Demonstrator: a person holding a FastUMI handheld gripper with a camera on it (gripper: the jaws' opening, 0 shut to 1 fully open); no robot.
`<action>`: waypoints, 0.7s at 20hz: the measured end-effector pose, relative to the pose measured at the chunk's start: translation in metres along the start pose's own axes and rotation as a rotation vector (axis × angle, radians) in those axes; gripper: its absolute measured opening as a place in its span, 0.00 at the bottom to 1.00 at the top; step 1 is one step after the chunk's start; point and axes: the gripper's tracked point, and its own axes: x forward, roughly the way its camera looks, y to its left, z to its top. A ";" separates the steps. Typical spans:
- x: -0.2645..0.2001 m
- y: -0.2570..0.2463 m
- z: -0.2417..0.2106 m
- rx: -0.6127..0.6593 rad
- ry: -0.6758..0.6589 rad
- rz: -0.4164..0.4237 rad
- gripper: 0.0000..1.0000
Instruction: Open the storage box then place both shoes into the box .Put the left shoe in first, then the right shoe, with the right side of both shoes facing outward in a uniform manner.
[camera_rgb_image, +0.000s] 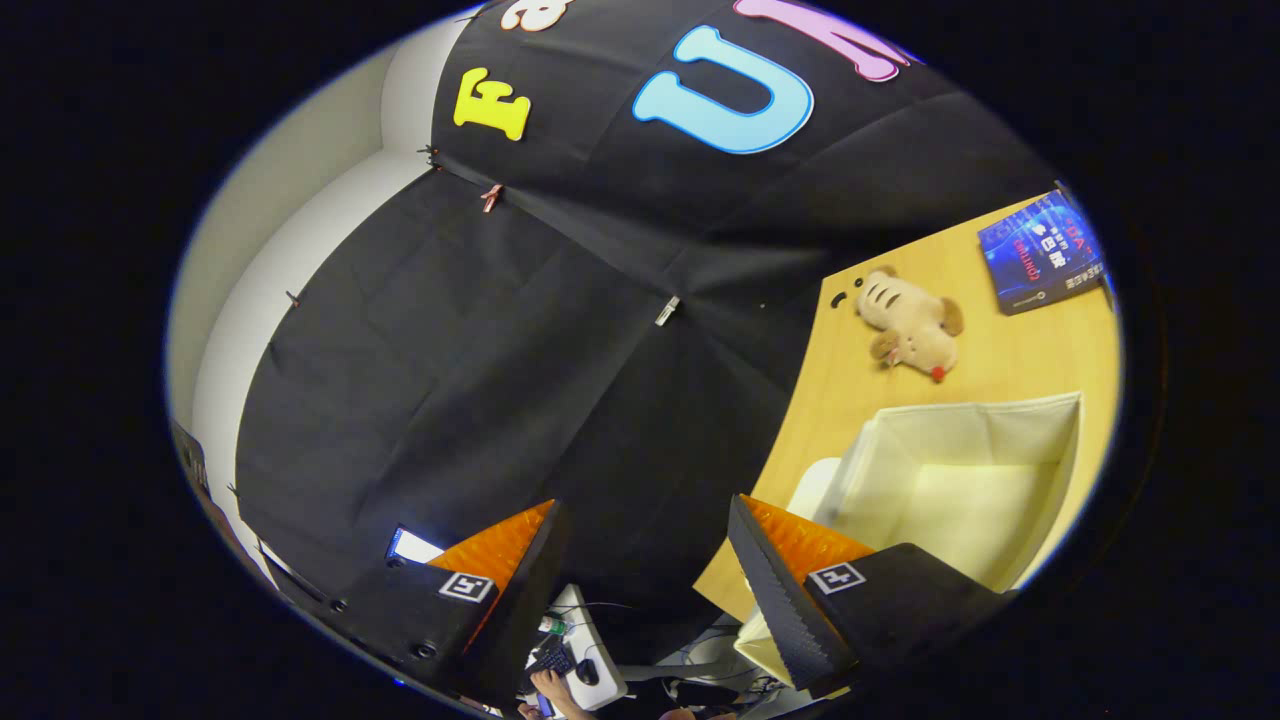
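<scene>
Gaping storage box (960, 480) (cream); gripper (650, 560) spread

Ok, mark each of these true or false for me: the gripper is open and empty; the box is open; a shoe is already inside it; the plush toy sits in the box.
1. The gripper is open, nothing between its fingers. True.
2. The storage box is open. True.
3. A shoe lies inside it. False: the visible interior holds nothing.
4. The plush toy sits in the box. False: it lies on the table beyond the box, near a book.
</scene>
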 end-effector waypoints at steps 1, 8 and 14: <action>-0.012 -0.006 0.001 -0.011 -0.006 -0.024 0.98; -0.096 -0.056 0.026 -0.112 -0.077 -0.174 0.98; -0.174 -0.123 0.032 -0.142 -0.078 -0.358 0.98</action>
